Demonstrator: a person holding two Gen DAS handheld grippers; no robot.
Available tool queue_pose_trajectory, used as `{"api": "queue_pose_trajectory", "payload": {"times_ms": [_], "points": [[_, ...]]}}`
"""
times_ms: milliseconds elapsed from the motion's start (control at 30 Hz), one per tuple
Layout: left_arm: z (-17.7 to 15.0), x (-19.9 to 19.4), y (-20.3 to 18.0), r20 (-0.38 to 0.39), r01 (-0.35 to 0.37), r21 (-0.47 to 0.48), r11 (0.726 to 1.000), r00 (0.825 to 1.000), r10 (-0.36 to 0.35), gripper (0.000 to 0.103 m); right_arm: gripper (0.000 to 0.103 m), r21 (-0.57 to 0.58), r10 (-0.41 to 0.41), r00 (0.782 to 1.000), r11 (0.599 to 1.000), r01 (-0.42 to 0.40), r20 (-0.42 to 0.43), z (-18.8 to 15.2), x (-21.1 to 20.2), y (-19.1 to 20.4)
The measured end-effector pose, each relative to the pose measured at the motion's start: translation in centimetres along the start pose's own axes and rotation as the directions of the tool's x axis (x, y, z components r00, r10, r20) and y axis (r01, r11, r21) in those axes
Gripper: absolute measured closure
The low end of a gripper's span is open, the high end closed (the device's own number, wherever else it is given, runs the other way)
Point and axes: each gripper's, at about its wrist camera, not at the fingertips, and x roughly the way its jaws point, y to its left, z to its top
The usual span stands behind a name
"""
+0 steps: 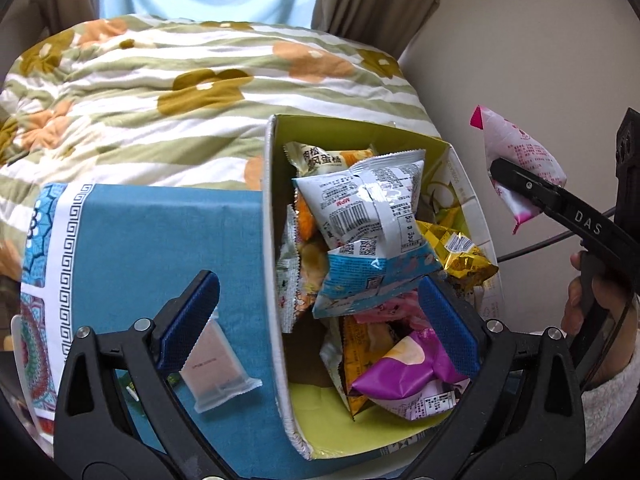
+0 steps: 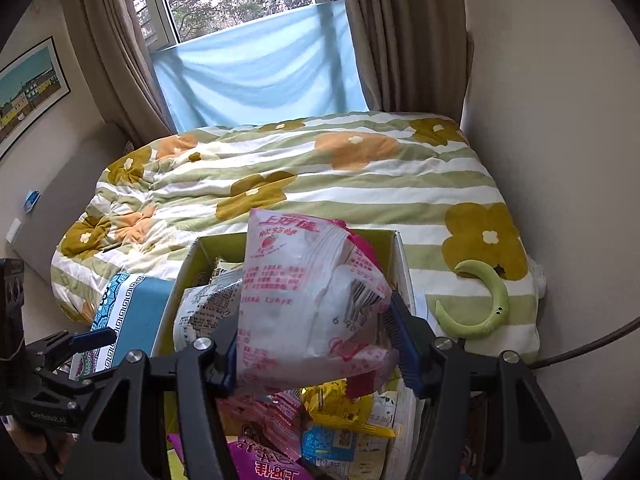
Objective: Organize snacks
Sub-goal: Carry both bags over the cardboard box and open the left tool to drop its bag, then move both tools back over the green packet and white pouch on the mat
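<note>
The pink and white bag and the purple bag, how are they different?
The pink and white bag is up in the air, squeezed by the right gripper; the purple bag lies inside the box. The pink and white bag is mostly white and crumpled; the purple bag looks puffy. Both are sealed snack packets.

Left gripper (image 1: 316, 308) was pitched steeply down, jaws spread wide, blue pads (image 1: 190, 320) clear of everything – nothing clamped. Right gripper (image 2: 316, 344) also angled down, jaws partly closed, pads pinching a pink-and-white snack packet (image 2: 304, 292) from both sides. Right hand (image 1: 592, 320) wrapped its handle, fuzzy sleeve at the wrist.
</note>
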Motion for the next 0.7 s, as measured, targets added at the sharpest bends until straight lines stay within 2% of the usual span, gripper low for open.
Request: {"api": "queue_pose_trajectory", "payload": {"times_ms": [333, 367, 400, 467, 700], "points": [[-1.5, -0.5, 3.4, 0.006, -0.077, -0.075, 0.994, 0.997, 0.078, 0.004, 0.043, 0.035, 0.042, 0.997, 0.999, -0.040, -0.061, 0.5, 4.8, -0.5], [-1.7, -0.5, 3.7, 0.001, -0.081, -0.084, 0.993, 0.997, 0.082, 0.004, 0.035, 0.039, 0.041, 0.997, 0.998, -0.039, -0.067, 0.5, 5.1, -0.6], [-2.0, -0.6, 4.0, -0.002, -0.082, -0.092, 0.992, 0.997, 0.082, 0.004, 0.018, 0.044, 0.041, 0.996, 0.998, -0.038, -0.074, 0.3, 5.3, -0.7], [-2.5, -0.7, 4.4, -0.007, -0.083, -0.099, 0.992, 0.997, 0.083, 0.004, 0.007, 0.063, 0.063, 0.995, 0.996, -0.059, -0.071, -0.2, 5.0, -0.9], [-4.2, -1.7, 6.6, -0.010, -0.084, -0.114, 0.990, 0.996, 0.083, 0.004, 0.003, 0.014, 0.038, 0.999, 0.999, -0.037, -0.028, -2.3, 3.0, 0.2]]}}
